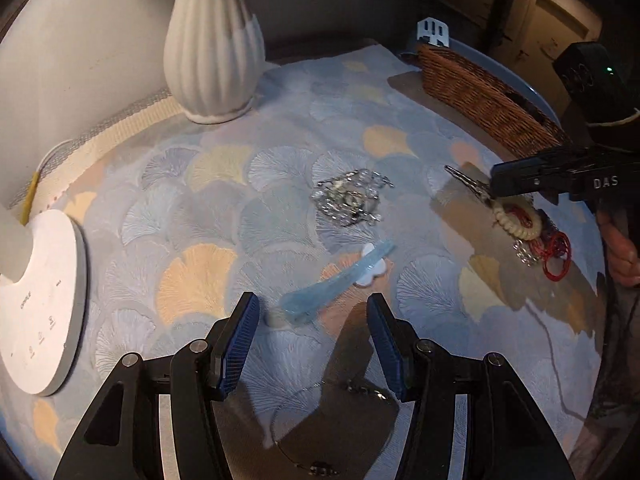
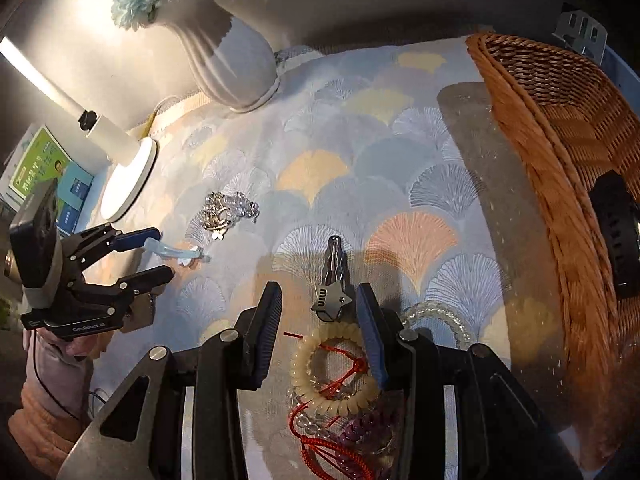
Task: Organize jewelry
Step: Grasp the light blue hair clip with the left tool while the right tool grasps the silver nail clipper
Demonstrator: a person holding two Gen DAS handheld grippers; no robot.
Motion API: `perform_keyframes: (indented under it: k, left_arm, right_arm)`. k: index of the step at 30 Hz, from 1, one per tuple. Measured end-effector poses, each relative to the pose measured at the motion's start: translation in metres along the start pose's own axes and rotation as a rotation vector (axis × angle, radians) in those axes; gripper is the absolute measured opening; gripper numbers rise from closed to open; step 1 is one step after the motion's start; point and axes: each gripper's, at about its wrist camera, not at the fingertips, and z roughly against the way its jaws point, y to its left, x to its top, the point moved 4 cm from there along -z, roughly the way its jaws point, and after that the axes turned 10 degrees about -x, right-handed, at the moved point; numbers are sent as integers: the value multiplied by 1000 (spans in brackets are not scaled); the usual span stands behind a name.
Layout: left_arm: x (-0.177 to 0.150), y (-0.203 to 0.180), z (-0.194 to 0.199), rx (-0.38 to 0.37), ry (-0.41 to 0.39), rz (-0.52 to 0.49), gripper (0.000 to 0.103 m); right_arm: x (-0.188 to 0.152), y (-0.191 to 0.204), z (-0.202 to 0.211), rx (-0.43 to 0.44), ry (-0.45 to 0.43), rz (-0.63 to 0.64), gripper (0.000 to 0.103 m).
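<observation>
My left gripper (image 1: 312,312) is open, low over the patterned cloth, with a pale blue hair clip (image 1: 336,284) just ahead between its fingers; the clip also shows in the right wrist view (image 2: 176,254). A silver chain pile (image 1: 350,200) lies farther ahead. My right gripper (image 2: 318,304) is open, with a silver star-headed hair clip (image 2: 334,280) between its fingertips. A cream bead bracelet (image 2: 332,368), red cords (image 2: 328,452) and purple beads lie under it. The right gripper shows in the left wrist view (image 1: 520,184), the left gripper in the right wrist view (image 2: 156,252).
A wicker basket (image 2: 560,152) stands at the right with a black object inside (image 2: 620,232). A white ribbed vase (image 1: 212,40) stands at the back. A white lamp base (image 1: 44,304) sits at the left. A thin wire necklace (image 1: 304,432) lies beneath my left gripper.
</observation>
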Motion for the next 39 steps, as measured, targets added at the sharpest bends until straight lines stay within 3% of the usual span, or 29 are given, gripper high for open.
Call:
perform_keyframes:
  k: [3,6,8,11,15,21,24,29,36,39]
  left_arm:
    - [-2,-10,1,-22,14,-38,57]
    - [-1,-14,-4,9,31,-61,57]
    - [0,-15,-5,30,26,-70,49]
    - [5,-8,-4,44,17,-34,46]
    - [9,4,5,84,-16,-15,46]
    - [16,-1,-2,134,23,-116,47]
    - [18,-4,-8,110,33,-138,46]
    - [4,-26,2,-49,47,-188,47]
    - [15,-14,9,51,12,-172,47]
    - [18,-15,1,22,28,-198,47]
  right_arm:
    - [-3,6,-7,-55,0,34,42]
    - [-6,17,-9,-142,-28,99,42]
    - [-9,25,-10,-202,-42,150,42]
    - [-12,33,-12,-273,-63,205,41]
    - [-10,31,-12,-266,-69,202,39]
    - [-9,32,-13,-264,-73,210,39]
    - [-10,32,-12,-261,-73,209,39]
    - [-10,32,-12,-256,-77,217,39]
    - [-11,32,-11,-253,-81,214,39]
    - [-11,32,-11,-252,-80,217,39]
